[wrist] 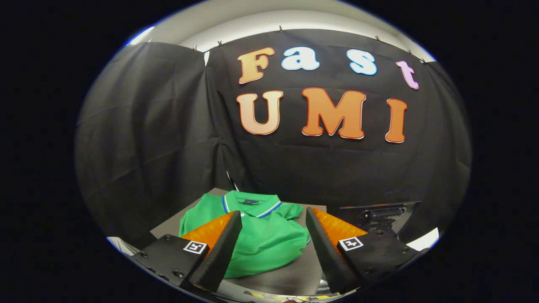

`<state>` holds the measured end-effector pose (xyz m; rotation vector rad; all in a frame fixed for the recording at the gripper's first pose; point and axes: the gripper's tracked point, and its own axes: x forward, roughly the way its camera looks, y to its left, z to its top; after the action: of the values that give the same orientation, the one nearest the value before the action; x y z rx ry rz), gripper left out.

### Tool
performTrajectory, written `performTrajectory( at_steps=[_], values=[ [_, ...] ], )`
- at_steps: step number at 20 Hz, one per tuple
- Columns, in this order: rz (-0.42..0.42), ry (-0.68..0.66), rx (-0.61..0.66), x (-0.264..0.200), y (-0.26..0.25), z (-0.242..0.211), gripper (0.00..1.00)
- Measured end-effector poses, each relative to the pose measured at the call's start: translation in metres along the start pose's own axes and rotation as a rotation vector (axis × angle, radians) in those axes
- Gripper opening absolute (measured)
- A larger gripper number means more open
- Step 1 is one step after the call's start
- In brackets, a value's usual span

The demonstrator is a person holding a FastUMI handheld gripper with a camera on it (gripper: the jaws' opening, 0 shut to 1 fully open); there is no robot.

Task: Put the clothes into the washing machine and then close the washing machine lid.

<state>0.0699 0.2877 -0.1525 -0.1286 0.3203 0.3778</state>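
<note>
Between your spread fingers [273, 235] lies the polo shirt [269, 240]: soft matt knit cloth with a ribbed collar. Under it, the table [290, 280] looks smooth and matt. Beyond hangs the booth wall [147, 139], matt creased cloth.

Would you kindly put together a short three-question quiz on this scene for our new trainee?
1. True or false: the tool is shut on the green polo shirt.
2. Multiple choice: the shirt lies on A) a dark flat surface, B) a wooden chair, C) a white basket.
3. Short answer: which part of the shirt points away from the tool, toward the black cloth wall?

Key:
1. False. The fingers stand wide apart, with the shirt seen between and just ahead of them.
2. A.
3. The collar, trimmed with blue and white stripes.
</note>
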Motion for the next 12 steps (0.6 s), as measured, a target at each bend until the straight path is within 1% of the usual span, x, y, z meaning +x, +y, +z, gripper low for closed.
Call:
performTrajectory(
  at_steps=[7,12],
  values=[
    [0.056,0.162,0.007,0.056,0.055,-0.050,0.98],
    [0.030,0.286,0.012,0.080,0.059,-0.089,0.99]
  ],
)
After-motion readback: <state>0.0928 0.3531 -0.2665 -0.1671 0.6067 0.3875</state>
